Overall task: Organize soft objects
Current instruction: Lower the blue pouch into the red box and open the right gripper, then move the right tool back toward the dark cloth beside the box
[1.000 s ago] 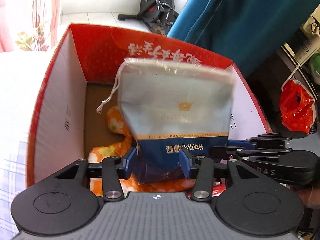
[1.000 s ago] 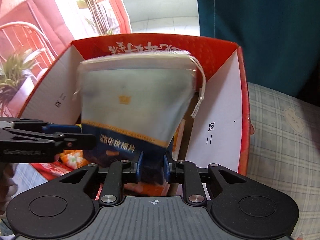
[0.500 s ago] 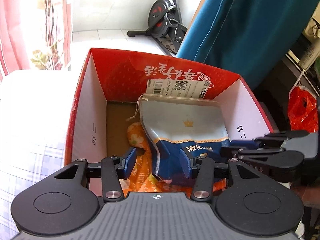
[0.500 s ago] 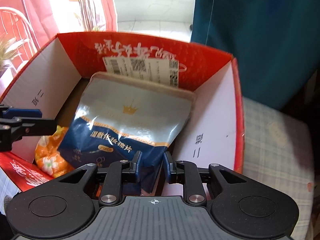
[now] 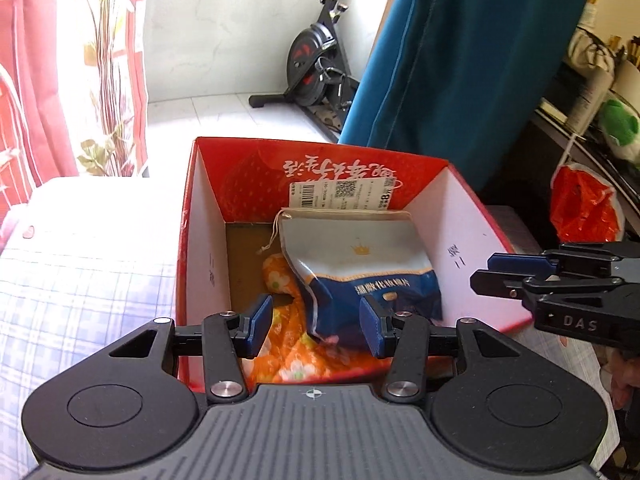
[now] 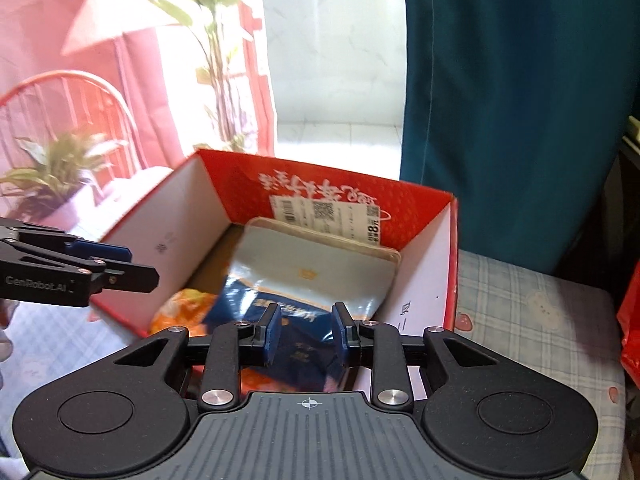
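From the left wrist view, the left gripper (image 5: 312,326) hangs above the near edge of a red cardboard box (image 5: 200,248), its jaws moderately wide with nothing pressed between them. Inside the box a blue and grey pouch (image 5: 360,264) leans against the far wall, its drawstring top uppermost under a white label (image 5: 342,194) stuck on the red inner wall. The pouch rests partly on an orange flowered cloth (image 5: 288,344) that covers the near part of the box floor. The box stands on a bed with a pale checked sheet (image 5: 88,280). The right gripper (image 5: 516,276) shows at the right edge, outside the box.

From the right wrist view, the right gripper (image 6: 306,330) is above the near rim of the box (image 6: 448,264). Its jaws are narrow but have just been opening, and the blue pads stand clear of the pouch (image 6: 320,276), which lies below them in the box. The orange cloth (image 6: 184,308) shows to the left of the pouch. The left gripper (image 6: 120,268) reaches in from the left, just over the box's left wall.
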Demonstrator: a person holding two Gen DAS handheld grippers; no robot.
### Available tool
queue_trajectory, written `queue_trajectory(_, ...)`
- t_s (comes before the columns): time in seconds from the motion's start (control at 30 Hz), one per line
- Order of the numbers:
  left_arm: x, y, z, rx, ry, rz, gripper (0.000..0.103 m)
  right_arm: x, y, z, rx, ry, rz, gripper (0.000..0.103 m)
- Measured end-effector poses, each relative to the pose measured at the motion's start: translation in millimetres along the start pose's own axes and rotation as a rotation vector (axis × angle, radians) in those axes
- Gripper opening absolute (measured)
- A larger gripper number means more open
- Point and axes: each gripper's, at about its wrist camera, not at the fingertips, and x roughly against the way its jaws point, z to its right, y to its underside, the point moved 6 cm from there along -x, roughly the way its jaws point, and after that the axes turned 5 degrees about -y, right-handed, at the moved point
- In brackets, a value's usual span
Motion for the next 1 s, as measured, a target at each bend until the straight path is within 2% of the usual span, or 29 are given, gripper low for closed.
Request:
queue_trajectory(0.2, 22.5, 20.7, 6.4, 0.002, 0.005, 0.011, 0.051, 30.4, 16.9, -13.5, -0.012, -0.044, 0.024, 0.031)
queue_trajectory(0.43, 41.4, 43.0, 12.9, -0.053, -0.036, 0.042, 0.051, 45.5, 44.6, -31.0, 0.024, -0.046, 0.024, 0.037)
queue_trajectory(0.67, 54.8, 61.3, 9.3, -0.038, -0.037, 0.046, 0.051, 46.4, 70.5, -40.6, 0.037, -0.055, 0.0, 0.04)
queue_trajectory(1.0, 51.0, 82.0, -12.1, -0.015, -0.056, 0.015, 0.051, 40.2, 96.9, -31.0, 0.019, -0.031, -0.029, 0.041)
